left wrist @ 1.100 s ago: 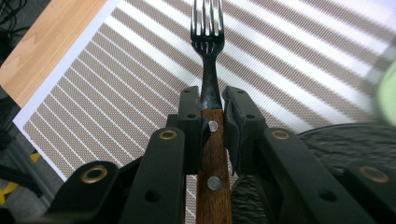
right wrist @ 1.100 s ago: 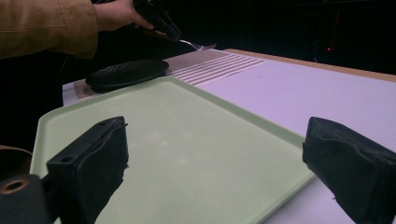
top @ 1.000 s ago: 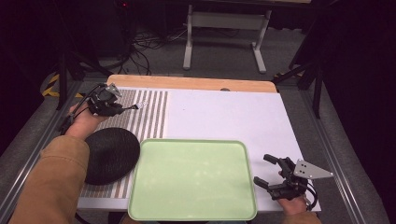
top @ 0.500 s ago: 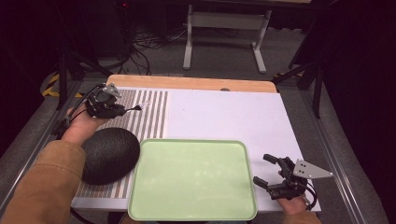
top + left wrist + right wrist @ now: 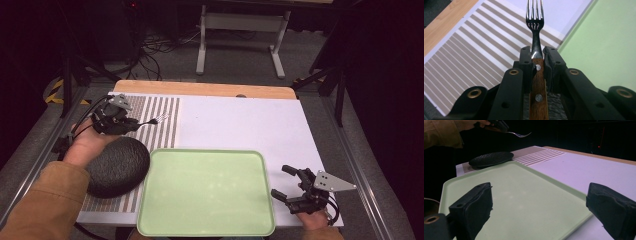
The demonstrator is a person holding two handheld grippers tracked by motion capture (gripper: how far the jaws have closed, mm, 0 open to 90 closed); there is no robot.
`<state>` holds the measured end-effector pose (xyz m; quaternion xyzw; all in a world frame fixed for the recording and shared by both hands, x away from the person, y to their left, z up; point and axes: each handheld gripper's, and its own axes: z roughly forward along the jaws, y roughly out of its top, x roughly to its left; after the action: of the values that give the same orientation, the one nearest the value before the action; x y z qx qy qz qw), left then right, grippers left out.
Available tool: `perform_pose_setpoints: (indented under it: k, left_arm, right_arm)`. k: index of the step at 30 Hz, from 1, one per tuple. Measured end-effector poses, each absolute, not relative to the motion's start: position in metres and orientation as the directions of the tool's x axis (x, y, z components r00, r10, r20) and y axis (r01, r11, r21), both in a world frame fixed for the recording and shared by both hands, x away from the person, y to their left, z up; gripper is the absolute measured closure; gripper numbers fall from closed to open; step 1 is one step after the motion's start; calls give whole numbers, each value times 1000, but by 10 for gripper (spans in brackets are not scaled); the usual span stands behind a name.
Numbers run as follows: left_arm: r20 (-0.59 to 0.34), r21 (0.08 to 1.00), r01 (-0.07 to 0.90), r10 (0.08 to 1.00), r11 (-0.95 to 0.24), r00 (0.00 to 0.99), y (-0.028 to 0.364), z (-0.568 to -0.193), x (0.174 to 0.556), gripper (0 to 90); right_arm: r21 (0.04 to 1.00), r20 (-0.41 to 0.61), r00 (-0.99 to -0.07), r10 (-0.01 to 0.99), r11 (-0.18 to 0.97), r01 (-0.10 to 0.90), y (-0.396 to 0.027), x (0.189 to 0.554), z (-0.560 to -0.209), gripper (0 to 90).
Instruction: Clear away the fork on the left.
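Progress: fork (image 5: 535, 37) is already picked up and off the surface (image 5: 240, 120); nothing set down on the tray (image 5: 207, 192) yet. My read is that placement is what's left, likely on or beside the tray, but the target spot can't be told from here.
Right claw (image 5: 292, 186): nearest the person, at the near right corner of the surface, just beside the tray's right edge. Jaws spread wide, nothing between them. In the right gripper view they frame the tray's near corner (image 5: 506, 202), idle.
Tray: pale green, bare, centred at the near edge of the surface. No cutlery or dish on it.
Plate (image 5: 116, 166): dark, textured, round, just left of the tray, lying on the striped mat (image 5: 155, 117). The left sleeve (image 5: 45, 205) covers its near left part. Whether its rim touches the tray's, I can't tell.
Left claw (image 5: 536, 58): pinching the fork at the top of the wooden handle (image 5: 537, 100), where wood meets the metal neck. Jaws pressed in from both sides, handle running back between them toward the hand.
Fork vs claw: tines stick straight out ahead of the jaws, in line with them. In the high view the fork (image 5: 150, 121) points right, over the striped mat, beyond the plate and well short of the tray's far left corner. The right gripper view shows it (image 5: 520, 134) held clear above the surface, about level.
Left to do: carry the fork over, lower it, release. Grip looks centred, so I'd expect no slip.
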<state>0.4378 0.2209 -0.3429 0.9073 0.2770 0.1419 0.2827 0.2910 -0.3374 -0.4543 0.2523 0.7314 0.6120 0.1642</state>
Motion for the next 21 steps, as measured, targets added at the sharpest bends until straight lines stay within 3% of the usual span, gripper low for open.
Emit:
perform_pose_setpoints:
  k: [21]
  left_arm:
    - [41,629,398,540,-668,841,192,-346,377,777]
  right_arm:
    - [979,65,-821,567,125,163,-336,290,-453,74]
